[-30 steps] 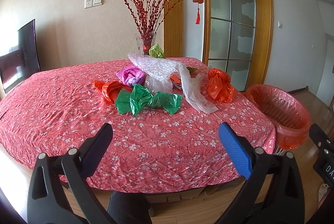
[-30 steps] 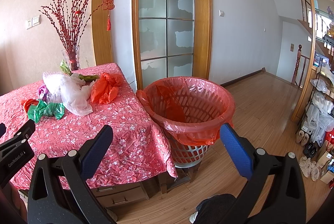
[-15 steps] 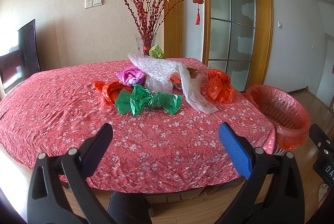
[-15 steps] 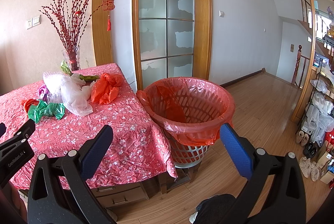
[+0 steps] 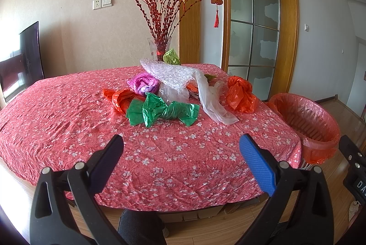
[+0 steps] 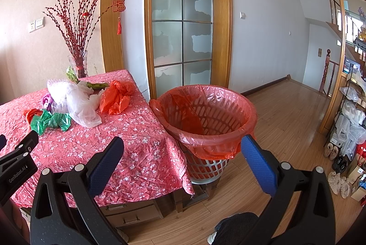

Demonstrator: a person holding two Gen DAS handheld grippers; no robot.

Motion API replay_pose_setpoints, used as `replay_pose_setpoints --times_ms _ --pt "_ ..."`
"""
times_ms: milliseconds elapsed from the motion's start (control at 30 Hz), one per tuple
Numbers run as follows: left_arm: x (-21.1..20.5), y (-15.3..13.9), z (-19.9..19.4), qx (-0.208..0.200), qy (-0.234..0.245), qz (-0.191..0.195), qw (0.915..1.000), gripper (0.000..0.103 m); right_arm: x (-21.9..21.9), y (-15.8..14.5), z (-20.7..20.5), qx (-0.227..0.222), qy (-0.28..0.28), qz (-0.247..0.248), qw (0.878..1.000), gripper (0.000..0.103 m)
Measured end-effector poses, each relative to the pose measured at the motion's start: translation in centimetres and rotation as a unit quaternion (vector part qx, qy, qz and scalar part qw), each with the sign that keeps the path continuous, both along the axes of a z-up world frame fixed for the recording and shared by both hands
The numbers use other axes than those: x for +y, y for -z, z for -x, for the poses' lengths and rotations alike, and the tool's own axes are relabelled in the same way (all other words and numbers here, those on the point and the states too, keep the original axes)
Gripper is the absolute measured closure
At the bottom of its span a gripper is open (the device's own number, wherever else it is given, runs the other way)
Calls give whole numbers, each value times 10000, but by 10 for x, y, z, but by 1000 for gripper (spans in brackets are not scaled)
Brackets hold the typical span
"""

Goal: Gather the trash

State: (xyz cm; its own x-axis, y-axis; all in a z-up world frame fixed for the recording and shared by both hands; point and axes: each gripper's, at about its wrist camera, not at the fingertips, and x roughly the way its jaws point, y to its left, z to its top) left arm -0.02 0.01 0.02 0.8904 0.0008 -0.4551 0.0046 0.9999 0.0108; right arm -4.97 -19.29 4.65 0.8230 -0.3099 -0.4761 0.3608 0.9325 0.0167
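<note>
Crumpled plastic bags lie on the red flowered tablecloth (image 5: 68, 121): a green bag (image 5: 160, 111) nearest, a red one (image 5: 123, 99) to its left, a purple one (image 5: 143, 83), bubble wrap (image 5: 170, 74), a clear bag (image 5: 211, 99), an orange bag (image 5: 240, 94) and a light green one (image 5: 171, 57) by the vase. A basket lined with a red bag (image 5: 306, 117) stands off the table's right edge. My left gripper (image 5: 180, 151) hangs open over the table's near edge, well short of the green bag. My right gripper (image 6: 181, 151) is open, facing the basket (image 6: 205, 117), empty.
A glass vase of red twigs (image 5: 160, 50) stands at the table's far side. A dark screen (image 5: 20, 62) leans at the left wall. Glass door (image 6: 181, 27) behind the basket. Shelves with bags and shoes (image 6: 350, 121) stand at the right on the wooden floor.
</note>
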Motion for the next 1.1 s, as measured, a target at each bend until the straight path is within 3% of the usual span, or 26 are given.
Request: replay_pose_setpoints --times_ms 767,933,1100 --pt "-1 -3 -1 -48 -18 -39 10000 4 -1 -5 -1 -8 -27 20 10000 2" --pt "13 -7 -19 -56 -232 11 9997 4 -3 -10 -20 -50 -211 33 9998 2" --pt "46 -7 -44 56 -492 241 9985 4 13 -13 -67 -13 -650 137 9978 2"
